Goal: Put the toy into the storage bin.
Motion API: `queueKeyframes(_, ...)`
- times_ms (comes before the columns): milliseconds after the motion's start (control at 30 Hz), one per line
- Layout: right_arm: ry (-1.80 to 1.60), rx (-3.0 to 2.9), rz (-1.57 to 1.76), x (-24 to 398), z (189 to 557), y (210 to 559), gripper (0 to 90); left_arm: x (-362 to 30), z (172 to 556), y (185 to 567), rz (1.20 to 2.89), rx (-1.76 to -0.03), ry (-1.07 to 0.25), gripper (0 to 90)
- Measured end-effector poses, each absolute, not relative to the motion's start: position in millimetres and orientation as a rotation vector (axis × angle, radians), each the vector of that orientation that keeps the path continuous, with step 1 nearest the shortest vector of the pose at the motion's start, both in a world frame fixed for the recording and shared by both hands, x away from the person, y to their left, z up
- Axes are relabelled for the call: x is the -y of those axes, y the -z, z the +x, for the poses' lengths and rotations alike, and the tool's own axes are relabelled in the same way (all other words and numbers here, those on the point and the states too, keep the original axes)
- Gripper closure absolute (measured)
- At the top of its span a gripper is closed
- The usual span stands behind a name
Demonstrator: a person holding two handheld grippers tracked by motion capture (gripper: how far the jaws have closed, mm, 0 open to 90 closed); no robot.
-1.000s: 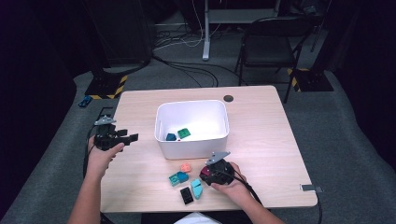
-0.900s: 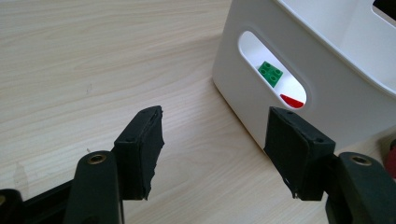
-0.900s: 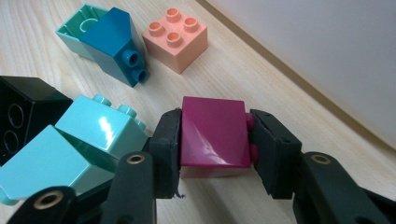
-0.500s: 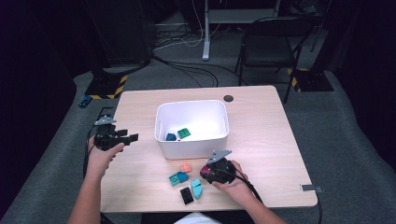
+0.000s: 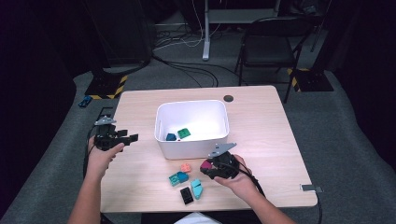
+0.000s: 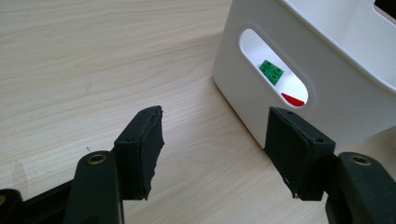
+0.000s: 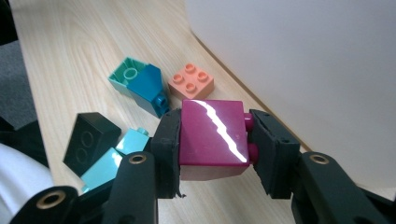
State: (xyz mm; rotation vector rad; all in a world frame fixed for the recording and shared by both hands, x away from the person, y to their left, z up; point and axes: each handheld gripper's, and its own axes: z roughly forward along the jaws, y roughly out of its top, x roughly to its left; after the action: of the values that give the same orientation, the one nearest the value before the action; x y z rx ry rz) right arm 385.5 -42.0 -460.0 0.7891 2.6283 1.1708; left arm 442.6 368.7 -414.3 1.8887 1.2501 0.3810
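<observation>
Hovering over the desk [image 5: 261, 116] near its left edge: the left tongs [image 5: 127, 138], held in the left hand [image 5: 100, 154], jaws spread wide and gripping nothing, bare wood showing between them in the left gripper view. Pointing toward the white bin [image 5: 192, 128], which is sitting mid-desk. Lying inside the bin: a green brick [image 5: 184, 133] and a dark blue piece [image 5: 171, 137]; showing through the handle slot in the left gripper view, the green brick [image 6: 271, 72] and a sliver of something red [image 6: 293, 99].

Lying loose between the bin and the desk's near edge: an orange brick [image 5: 186, 167], a teal and green brick [image 5: 178, 178], a black brick [image 5: 187, 195] and a light blue brick [image 5: 197, 188], the last two touching.

Hanging just right of that cluster, close to the bin's near wall: the right tongs [image 5: 208, 167], in the right hand [image 5: 238, 179], clamping a magenta brick [image 7: 212, 137] between both pads, studs facing one jaw. Impossible to tell whether the brick is touching the desk.
</observation>
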Motion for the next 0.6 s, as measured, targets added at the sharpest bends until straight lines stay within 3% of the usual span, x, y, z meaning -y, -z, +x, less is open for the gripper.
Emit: queueKeyframes(600,-1.218,-2.636,0.749,45.3,392.0,403.9,56.3,-369.2,442.3,414.4,1.884,-1.253,-0.383,36.6)
